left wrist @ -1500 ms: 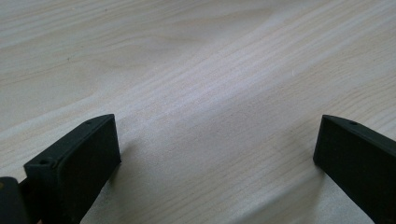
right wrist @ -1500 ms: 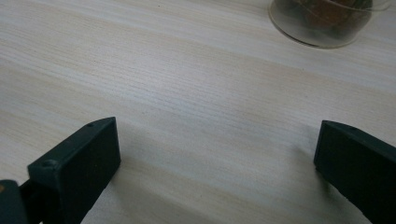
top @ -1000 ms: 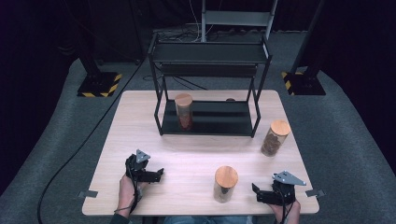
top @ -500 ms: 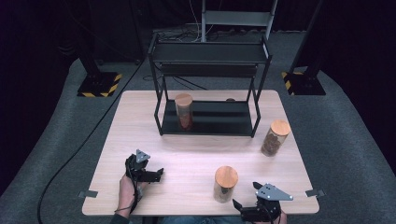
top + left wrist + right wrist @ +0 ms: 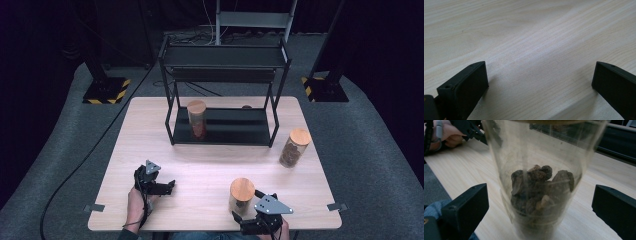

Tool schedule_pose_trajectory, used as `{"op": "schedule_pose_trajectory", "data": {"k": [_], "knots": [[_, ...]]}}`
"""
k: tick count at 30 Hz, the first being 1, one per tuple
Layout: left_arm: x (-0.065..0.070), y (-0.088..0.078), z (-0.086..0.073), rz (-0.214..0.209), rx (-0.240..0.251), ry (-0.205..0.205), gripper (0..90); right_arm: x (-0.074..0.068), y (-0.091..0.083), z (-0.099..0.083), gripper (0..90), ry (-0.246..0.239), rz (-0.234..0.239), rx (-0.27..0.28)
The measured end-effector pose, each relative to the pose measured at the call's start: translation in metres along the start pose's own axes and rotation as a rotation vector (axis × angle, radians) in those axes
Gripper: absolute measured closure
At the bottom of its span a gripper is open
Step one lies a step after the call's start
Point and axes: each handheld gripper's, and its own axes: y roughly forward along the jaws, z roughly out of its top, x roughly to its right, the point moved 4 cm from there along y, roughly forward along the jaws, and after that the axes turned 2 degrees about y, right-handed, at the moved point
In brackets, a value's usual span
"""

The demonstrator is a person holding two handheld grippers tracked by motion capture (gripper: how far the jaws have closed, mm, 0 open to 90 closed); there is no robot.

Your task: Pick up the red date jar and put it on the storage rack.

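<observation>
The right gripper [image 5: 248, 209] stands wide open with the near jar [image 5: 242, 196] between its jaws, untouched, at the table's [image 5: 150, 125] near edge; the left gripper [image 5: 161, 185] rests open on bare wood; closing off-centre could tip the tall jar.

upright wood-lidded jar [image 5: 242, 196] (dark lumps inside)

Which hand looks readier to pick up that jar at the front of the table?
The right. Its gripper sits right beside the jar, and in its own view the open fingers flank it. The left gripper rests apart, over bare table.
</observation>
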Motion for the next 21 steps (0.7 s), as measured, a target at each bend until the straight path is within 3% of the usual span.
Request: {"op": "schedule_pose_trajectory", "data": {"k": [17, 21], "knots": [[0.0, 0.0, 0.0, 0.0, 0.0, -0.001, 0.0, -0.006, 0.021, 0.004, 0.0, -0.02, -0.007, 0.037], [0.0, 0.0, 0.0, 0.0, 0.001, -0.001, 0.0, -0.005, 0.025, 0.003, 12.3, -0.024, -0.024, 0.038]]}}
